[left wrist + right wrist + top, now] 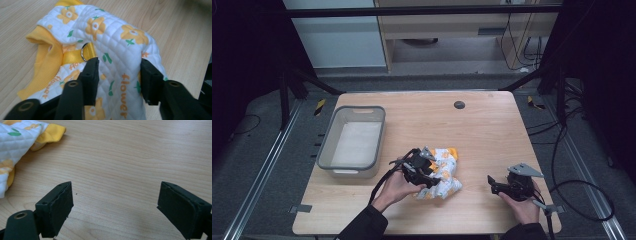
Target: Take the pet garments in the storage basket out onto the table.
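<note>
A small white quilted garment (pixel 444 172) with yellow flowers and yellow ribbed trim lies crumpled on the wooden table (pixel 487 135), near its front middle. My left gripper (pixel 428 175) is on it. In the left gripper view a thick fold of the garment (pixel 117 42) bulges between the half-closed jaws of this gripper (pixel 119 72), touching both, next to a metal ring (pixel 84 52) on a yellow strap. My right gripper (pixel 492 184) hovers open to the garment's right, low over bare wood. Its jaws (pixel 115 202) hold nothing, and the garment's edge (pixel 15 140) shows at the upper left.
A grey plastic bin (pixel 326 145) with a pale bottom stands at the table's left side. A small black round cap (pixel 459 104) sits in the tabletop near the far edge. Cables trail on the floor to the right.
</note>
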`<act>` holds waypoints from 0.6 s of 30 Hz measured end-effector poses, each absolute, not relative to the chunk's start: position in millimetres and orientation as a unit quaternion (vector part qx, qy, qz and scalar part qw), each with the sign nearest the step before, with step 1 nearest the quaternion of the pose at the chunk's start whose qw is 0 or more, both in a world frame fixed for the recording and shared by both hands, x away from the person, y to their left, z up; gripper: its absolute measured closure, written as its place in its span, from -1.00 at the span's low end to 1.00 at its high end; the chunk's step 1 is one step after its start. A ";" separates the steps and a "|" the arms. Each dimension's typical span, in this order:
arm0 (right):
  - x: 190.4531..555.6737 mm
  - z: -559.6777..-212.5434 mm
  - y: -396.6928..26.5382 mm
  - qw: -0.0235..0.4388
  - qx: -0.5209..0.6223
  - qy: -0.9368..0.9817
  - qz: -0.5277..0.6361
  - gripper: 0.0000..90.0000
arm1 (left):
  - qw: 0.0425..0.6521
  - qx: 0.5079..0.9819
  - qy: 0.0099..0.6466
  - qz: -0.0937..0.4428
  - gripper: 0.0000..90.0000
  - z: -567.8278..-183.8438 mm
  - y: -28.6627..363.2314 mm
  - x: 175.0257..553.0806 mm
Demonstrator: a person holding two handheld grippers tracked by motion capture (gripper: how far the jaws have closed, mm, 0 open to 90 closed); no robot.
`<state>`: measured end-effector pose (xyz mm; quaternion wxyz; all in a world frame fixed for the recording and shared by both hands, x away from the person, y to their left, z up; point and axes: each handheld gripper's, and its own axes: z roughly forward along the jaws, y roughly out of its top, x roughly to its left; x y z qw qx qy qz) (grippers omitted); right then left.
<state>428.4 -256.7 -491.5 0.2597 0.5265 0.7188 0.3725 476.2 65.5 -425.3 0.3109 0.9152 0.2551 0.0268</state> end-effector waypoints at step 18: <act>428.4 -491.6 -257.4 0.260 0.527 0.718 0.372 -0.72 | 0.359 0.898 0.250 0.048 -0.49 -410.7 85.4 460.7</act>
